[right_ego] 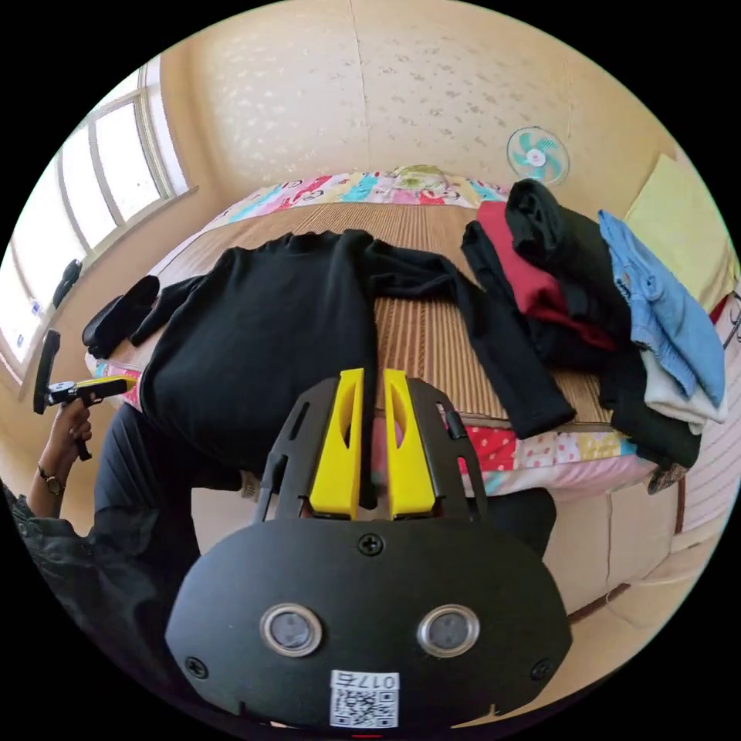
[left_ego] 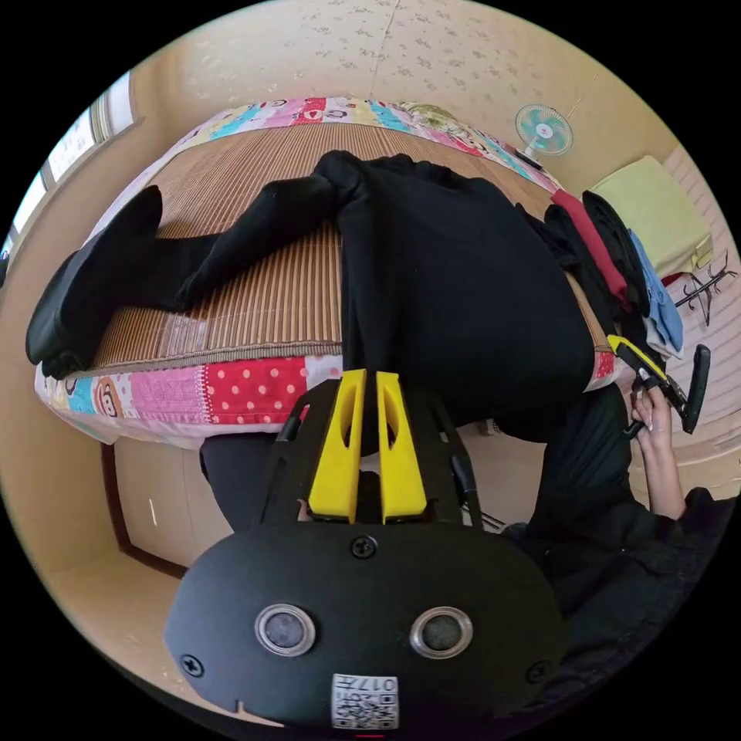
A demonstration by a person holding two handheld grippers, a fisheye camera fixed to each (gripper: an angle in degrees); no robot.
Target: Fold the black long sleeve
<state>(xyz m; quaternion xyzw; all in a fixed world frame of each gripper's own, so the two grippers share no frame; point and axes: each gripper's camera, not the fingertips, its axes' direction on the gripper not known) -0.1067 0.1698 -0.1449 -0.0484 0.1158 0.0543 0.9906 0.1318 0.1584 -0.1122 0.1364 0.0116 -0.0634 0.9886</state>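
Preparation stage: black long-sleeved knit top [right_ego: 270, 332] lies spread flat on the woven bamboo mat [right_ego: 421, 332] of a bed, hem hanging over the near edge, both sleeves still stretched outward. Left claw [left_ego: 369, 432] and right claw [right_ego: 372, 432] hover before the hem, yellow jaws nearly pressed together, pinching nothing. Next, it seems, each must part and seize a sleeve or shoulder. Stacked folded clothes [right_ego: 602, 285] sit beside.

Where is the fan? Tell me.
The fan hangs on the wall beyond the bed's far end, above the clothes pile in the right gripper view.
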